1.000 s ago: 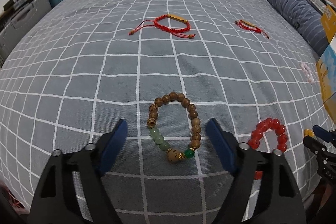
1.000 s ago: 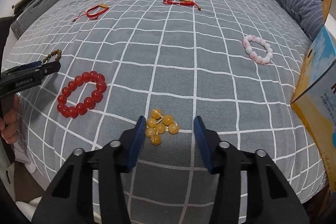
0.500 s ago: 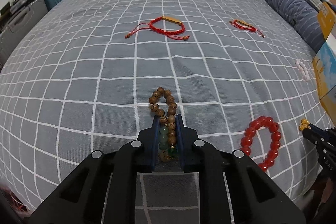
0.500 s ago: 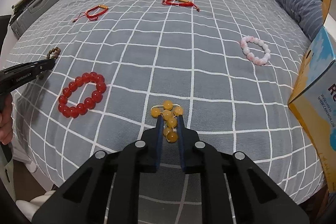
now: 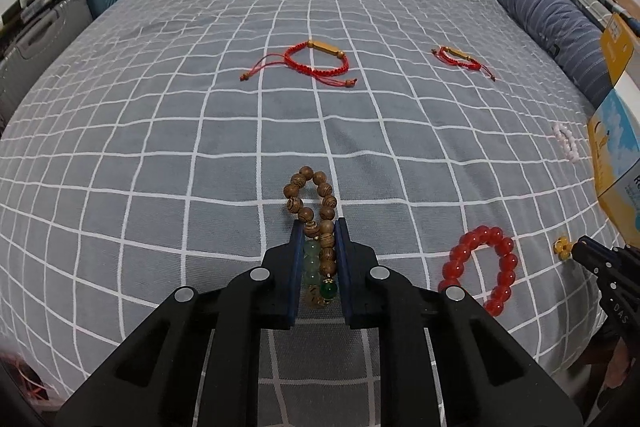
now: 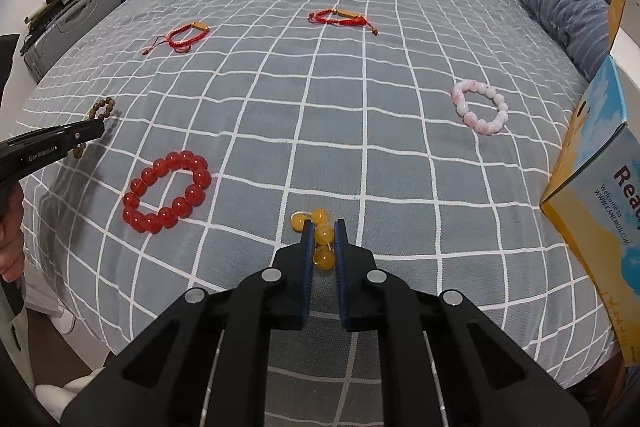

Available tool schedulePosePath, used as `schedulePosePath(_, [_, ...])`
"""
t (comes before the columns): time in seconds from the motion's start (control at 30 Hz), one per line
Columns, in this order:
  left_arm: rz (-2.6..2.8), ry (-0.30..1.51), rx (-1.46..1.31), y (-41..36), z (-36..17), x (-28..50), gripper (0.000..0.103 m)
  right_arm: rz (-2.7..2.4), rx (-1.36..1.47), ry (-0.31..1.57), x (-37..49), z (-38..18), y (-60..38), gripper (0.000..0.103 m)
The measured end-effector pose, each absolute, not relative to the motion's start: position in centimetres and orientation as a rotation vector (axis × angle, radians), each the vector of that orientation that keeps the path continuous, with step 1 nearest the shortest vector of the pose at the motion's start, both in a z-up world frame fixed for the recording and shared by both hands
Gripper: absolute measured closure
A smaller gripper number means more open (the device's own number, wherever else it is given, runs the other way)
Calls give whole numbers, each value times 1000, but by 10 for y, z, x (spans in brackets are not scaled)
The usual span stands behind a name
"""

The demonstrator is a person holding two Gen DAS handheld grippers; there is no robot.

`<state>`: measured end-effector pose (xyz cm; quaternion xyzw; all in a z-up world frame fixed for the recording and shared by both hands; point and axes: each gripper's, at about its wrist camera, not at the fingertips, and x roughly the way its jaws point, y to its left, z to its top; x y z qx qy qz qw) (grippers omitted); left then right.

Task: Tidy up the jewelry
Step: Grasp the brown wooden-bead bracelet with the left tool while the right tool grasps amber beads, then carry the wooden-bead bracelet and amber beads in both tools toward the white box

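Grey checked bedspread (image 5: 200,155): carries all the jewelry; white grid lines, soft surface.
Change, left tongs: a second ago the jaws stood wide on either side of the wooden bead bracelet (image 5: 316,219); half a second ago they had closed on it, and now the left gripper (image 5: 319,227) stays clamped with the loop squeezed into a narrow oval.
Change, right tongs: same sequence — wide around the amber bead bracelet (image 6: 322,235) a second ago, now the right gripper (image 6: 322,227) is pinched on it, fewer beads showing ahead of the tips than half a second ago.
Wooden bracelet vs tongs: green and jade-coloured beads sit back between the blue pads (image 5: 297,267); brown beads stick out past the tips, resting on the cover.
Amber bracelet vs tongs: two beads between the pads, a couple more at the tips, slightly left.
Red bead bracelet (image 6: 167,191): loose on the cover between the two grippers — right of the left one, left of the right one.
Pink bead bracelet (image 6: 479,107): far right, near the yellow-blue box (image 6: 592,163).
Red cord bracelets: one (image 5: 318,61) ahead centre, a second (image 5: 460,59) further right; both well apart from the tongs.
Bedside: striped pillow (image 5: 552,23) right, suitcases (image 5: 36,39) left.
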<state>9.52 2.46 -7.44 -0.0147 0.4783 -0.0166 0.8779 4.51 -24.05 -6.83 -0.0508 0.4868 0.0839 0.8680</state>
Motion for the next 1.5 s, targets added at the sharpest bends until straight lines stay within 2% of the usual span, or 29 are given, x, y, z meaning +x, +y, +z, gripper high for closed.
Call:
schedulePosePath(0.8, [-66,952,1,6,-36,93,88,143,-65,934,49,-32,-247,94])
schedulePosePath(1.5, [-84,896,15,-16,6,89,88,118,-112,811,73,24,-239,94])
